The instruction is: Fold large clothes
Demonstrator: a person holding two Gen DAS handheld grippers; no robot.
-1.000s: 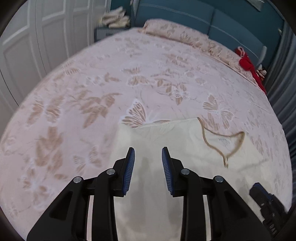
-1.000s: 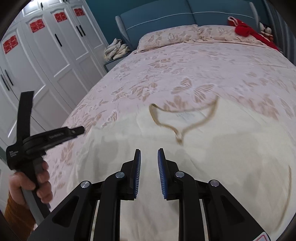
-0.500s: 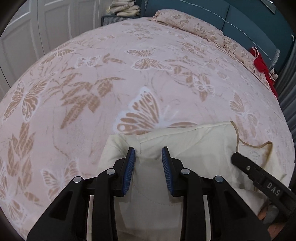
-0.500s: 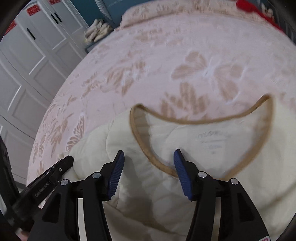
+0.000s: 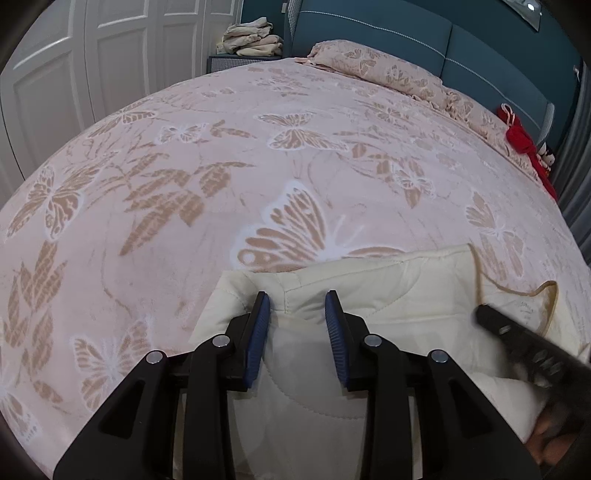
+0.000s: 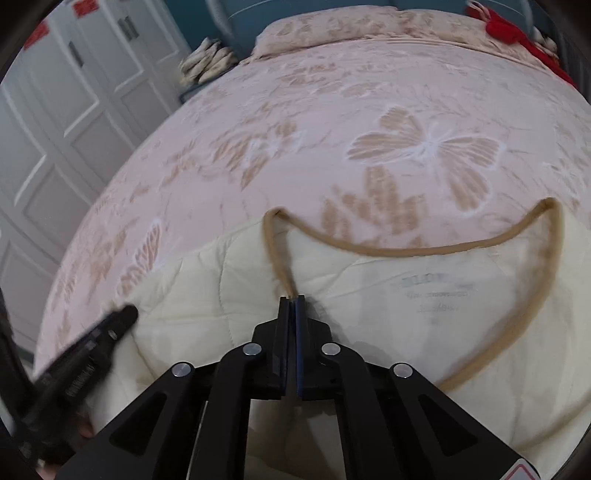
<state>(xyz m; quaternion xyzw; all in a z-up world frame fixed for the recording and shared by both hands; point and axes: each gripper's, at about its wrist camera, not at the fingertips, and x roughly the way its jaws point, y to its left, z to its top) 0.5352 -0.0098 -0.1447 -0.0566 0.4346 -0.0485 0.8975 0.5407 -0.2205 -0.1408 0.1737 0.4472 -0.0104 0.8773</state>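
A cream quilted garment (image 5: 388,291) with a tan-trimmed neckline (image 6: 424,253) lies on the pink butterfly bedspread (image 5: 258,166). My left gripper (image 5: 297,302) is open, its blue pads either side of the garment's shoulder seam at the top left corner. My right gripper (image 6: 292,298) is shut on the tan neckline trim at the left side of the collar. The right gripper also shows at the right in the left wrist view (image 5: 517,343), and the left gripper shows at the lower left in the right wrist view (image 6: 110,325).
Pillows (image 5: 388,74) and a blue headboard (image 5: 406,33) stand at the bed's far end. A red item (image 5: 521,138) lies at the far right. Folded clothes (image 5: 251,37) sit on a nightstand. White wardrobe doors (image 5: 92,55) line the left.
My right gripper has closed on the neckline trim; half a second ago it was wide open over the collar. My left gripper stays open over the shoulder, a little closer than before.
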